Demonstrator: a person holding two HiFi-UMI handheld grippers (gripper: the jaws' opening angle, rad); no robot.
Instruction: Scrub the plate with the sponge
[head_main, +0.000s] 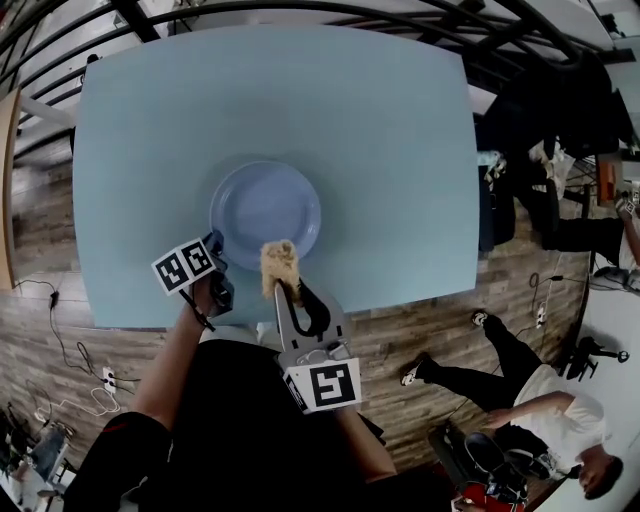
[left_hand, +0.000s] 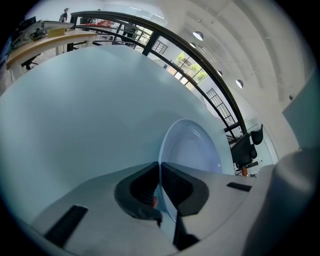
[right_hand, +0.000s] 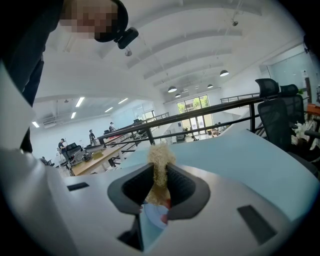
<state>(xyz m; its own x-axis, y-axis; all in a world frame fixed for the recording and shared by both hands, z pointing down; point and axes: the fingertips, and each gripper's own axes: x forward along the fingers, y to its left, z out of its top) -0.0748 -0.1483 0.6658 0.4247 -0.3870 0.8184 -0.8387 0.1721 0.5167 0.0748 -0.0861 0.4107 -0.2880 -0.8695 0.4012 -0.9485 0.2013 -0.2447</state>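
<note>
Your left fingers (left_hand: 183, 186) are shut tight on the near left rim of the plate (head_main: 265, 208), with just its thin edge between their dark, ridged insides. Your right fingers (right_hand: 186, 190) squeeze the sponge (right_hand: 160, 159) around its middle, and its top pokes out past the tips.

The plate is round, smooth and shiny. It is pale blue-purple with a shallow dip in the middle. It sits on the big light blue surface (head_main: 140, 140), close to your side. The sponge is tan and scruffy, made of rough stringy bits like a little bundle of straw. Both grippers are smooth grey with black insides on the fingers.

In the head view, the sponge sits over the near rim of the plate, just beside the left gripper (head_main: 216, 250). The right gripper (head_main: 284, 287) points at the plate from your side.

You cannot tell whether the sponge really presses on the plate or sits just above it. In the right gripper view, only a small bit of the plate peeks out under the sponge. In the head view, the left gripper's tips are mostly tucked under its marker cube (head_main: 186, 268) and your left hand (head_main: 205, 295).
</note>
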